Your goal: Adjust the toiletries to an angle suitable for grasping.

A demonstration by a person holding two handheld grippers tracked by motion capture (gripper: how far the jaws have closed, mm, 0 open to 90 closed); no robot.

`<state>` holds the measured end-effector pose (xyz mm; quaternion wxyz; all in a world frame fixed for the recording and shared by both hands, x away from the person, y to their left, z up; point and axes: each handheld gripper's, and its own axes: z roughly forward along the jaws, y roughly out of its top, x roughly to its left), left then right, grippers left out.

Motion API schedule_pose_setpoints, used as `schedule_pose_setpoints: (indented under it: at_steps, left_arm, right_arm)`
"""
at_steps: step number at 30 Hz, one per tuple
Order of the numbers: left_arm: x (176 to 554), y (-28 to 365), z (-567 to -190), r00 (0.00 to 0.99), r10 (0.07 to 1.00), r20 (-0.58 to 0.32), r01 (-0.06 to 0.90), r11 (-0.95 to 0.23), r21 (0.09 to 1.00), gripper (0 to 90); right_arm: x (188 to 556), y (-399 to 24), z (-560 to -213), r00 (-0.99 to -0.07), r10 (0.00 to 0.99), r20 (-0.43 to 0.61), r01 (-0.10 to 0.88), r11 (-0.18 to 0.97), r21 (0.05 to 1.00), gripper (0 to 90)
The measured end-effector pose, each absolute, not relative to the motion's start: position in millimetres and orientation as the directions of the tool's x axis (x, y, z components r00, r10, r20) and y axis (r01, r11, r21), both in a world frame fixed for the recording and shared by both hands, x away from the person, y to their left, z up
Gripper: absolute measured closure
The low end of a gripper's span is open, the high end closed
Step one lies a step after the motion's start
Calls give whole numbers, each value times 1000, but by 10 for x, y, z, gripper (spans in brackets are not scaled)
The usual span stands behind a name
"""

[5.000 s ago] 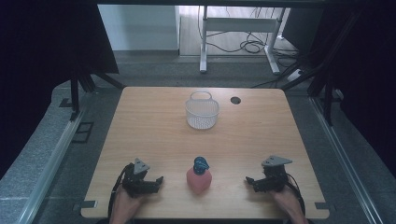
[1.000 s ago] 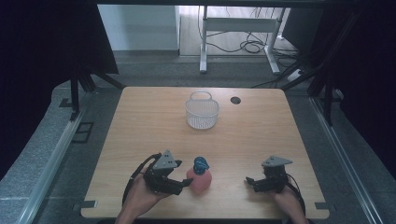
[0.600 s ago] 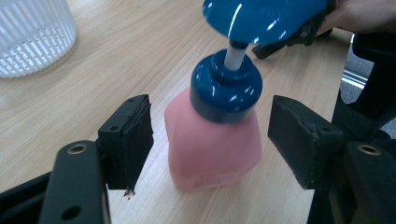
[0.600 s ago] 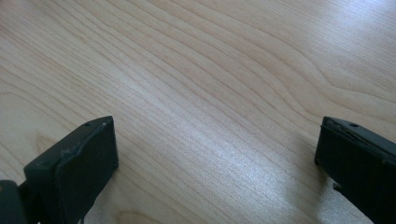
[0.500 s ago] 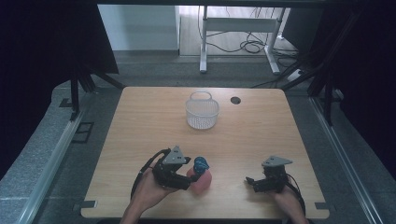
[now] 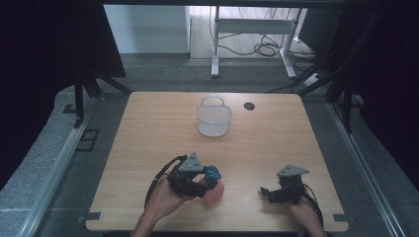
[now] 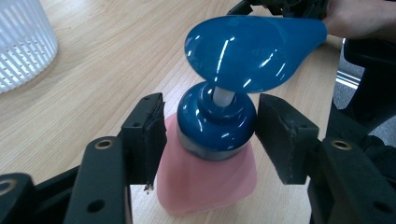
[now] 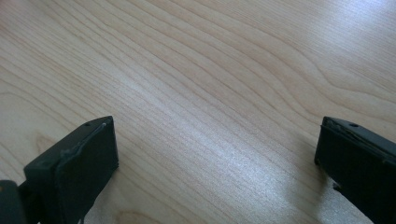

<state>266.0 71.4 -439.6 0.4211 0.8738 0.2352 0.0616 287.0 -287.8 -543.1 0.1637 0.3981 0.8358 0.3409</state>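
A pink bottle (image 6: 214, 193) with a blue pump cap (image 6: 212, 173) stands near the table's front edge. My left gripper (image 6: 206, 183) reaches around it from the left. In the left gripper view the bottle (image 7: 205, 177) stands between the jaws of the left gripper (image 7: 210, 135). The jaws have just been closing. The pads sit right beside the blue collar (image 7: 215, 121), and thin gaps still show. My right gripper (image 6: 265, 192) rests on the table at the front right. In its own view the right gripper (image 8: 215, 154) stands open over bare wood.
A white mesh basket (image 6: 214, 118) stands at the table's middle back, also seen as the basket (image 7: 23, 42) at the upper left of the left gripper view. A dark cable hole (image 6: 249, 106) lies to its right. Black frames and cables surround the table (image 6: 148, 133).
My left gripper has slid right, up to the bottle, and its jaws now flank it. The right gripper has kept still.
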Motion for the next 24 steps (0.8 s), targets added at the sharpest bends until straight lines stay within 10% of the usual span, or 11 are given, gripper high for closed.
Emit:
schedule_pose_setpoints:
  at_steps: [24]
  left_arm:
    - [2677, 677, -4350, 865, 498, -58, 362, -543, 758, 527]
  right_arm:
    - [2871, -2879, -5431, -630, 777, -3, 553, 451, 700, 0]
